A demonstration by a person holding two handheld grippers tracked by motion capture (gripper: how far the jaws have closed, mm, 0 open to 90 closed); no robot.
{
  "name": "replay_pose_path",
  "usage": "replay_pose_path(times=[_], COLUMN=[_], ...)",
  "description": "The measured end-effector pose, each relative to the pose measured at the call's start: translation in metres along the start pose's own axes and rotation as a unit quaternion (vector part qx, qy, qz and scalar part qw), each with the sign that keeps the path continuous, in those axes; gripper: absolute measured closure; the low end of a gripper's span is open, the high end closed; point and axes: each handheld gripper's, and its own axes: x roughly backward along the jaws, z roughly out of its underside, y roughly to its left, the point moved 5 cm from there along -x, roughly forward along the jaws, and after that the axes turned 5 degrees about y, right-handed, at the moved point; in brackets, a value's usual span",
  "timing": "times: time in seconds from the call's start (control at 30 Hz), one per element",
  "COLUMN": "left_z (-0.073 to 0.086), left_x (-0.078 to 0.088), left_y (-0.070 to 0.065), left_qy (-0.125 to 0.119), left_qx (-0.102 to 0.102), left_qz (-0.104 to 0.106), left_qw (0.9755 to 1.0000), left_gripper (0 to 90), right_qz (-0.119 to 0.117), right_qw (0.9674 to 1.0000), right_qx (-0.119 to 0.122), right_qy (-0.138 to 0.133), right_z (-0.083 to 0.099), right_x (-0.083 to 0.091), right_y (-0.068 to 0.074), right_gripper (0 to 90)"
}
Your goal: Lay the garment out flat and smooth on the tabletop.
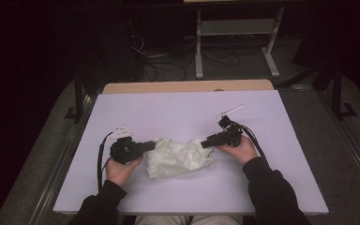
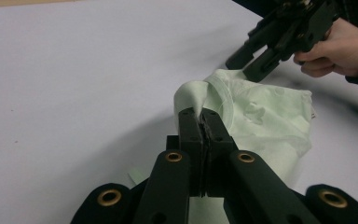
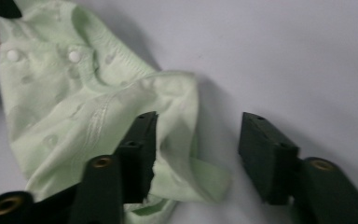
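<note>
A crumpled pale green baby garment (image 1: 178,157) with white snap buttons lies on the white table (image 1: 178,110), between my two grippers. My left gripper (image 1: 152,145) is at its left end, and in the left gripper view its jaws (image 2: 200,114) are shut on a raised fold of the garment (image 2: 261,116). My right gripper (image 1: 205,142) is at the garment's right end. In the right gripper view it (image 3: 196,135) stands open, with an edge of the garment (image 3: 65,102) lying against its left jaw and not pinched. The left gripper view also has the right gripper (image 2: 256,58) farther off.
A thin white strip (image 1: 229,111) lies on the table behind my right gripper. A wooden edge (image 1: 187,86) runs along the table's far side. Beyond it are a metal frame (image 1: 236,28) and cables on the dark floor.
</note>
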Motion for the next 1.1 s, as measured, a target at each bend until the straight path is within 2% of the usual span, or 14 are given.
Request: replay_pose_path(times=[0.07,0.13,0.27,0.37,0.4,0.43,0.53,0.6,0.67,0.8,0.9,1.0,1.07,1.1], left_z=[0.000,0.000,-0.001,-0.008,-0.012,-0.016,-0.034,-0.052,-0.074,-0.117,-0.138,-0.144,-0.138,-0.132], left_x=[0.002,0.004,0.007,0.004,0.004,0.004,0.002,0.001,0.002,0.009,0.017,0.023,0.022,0.019], left_y=[0.002,0.006,0.013,0.020,0.021,0.022,0.023,0.022,0.019,0.007,-0.003,-0.011,-0.015,-0.016], left_qy=[-0.002,-0.004,-0.020,-0.033,-0.035,-0.037,-0.037,-0.044,-0.050,-0.075,-0.103,-0.129,-0.134,-0.130], left_qx=[0.003,0.006,0.023,0.035,0.032,0.026,0.008,0.003,-0.014,-0.054,-0.073,-0.089,-0.096,-0.095], left_qz=[-0.003,-0.008,-0.018,-0.021,-0.025,-0.030,-0.045,-0.046,-0.053,-0.072,-0.077,-0.075,-0.070,-0.068], left_qw=[1.0000,0.9999,0.9994,0.9986,0.9986,0.9985,0.9983,0.9980,0.9972,0.9931,0.9890,0.9848,0.9838,0.9846], left_gripper=[88.5,88.4,88.4,88.5,88.5,88.5,88.5,88.5,88.5,88.5,88.4,88.4,88.4,88.3], right_qz=[-0.007,0.002,0.046,0.075,0.096,0.096,0.121,0.136,0.149,0.172,0.178,0.183,0.174,0.173], right_qw=[0.9999,0.9998,0.9981,0.9953,0.9928,0.9928,0.9878,0.9844,0.9810,0.9713,0.9638,0.9569,0.9565,0.9575], right_qx=[0.002,0.017,0.041,0.049,0.053,0.053,0.061,0.063,0.062,0.068,0.075,0.087,0.089,0.089], right_qy=[0.012,0.010,-0.011,-0.035,-0.050,-0.050,-0.076,-0.092,-0.108,-0.149,-0.184,-0.209,-0.216,-0.213], right_z=[0.002,0.002,-0.002,-0.007,-0.012,-0.012,-0.021,-0.029,-0.037,-0.052,-0.059,-0.060,-0.057,-0.054], right_x=[-0.005,-0.005,0.006,0.019,0.029,0.029,0.047,0.060,0.073,0.100,0.121,0.139,0.146,0.146], right_y=[0.001,0.004,0.011,0.012,0.012,0.012,0.014,0.016,0.018,0.024,0.031,0.039,0.042,0.043], right_gripper=[78.6,88.1,88.5,88.5,88.5,88.5,88.5,88.5,88.5,88.5,88.6,88.6,88.6,88.6])
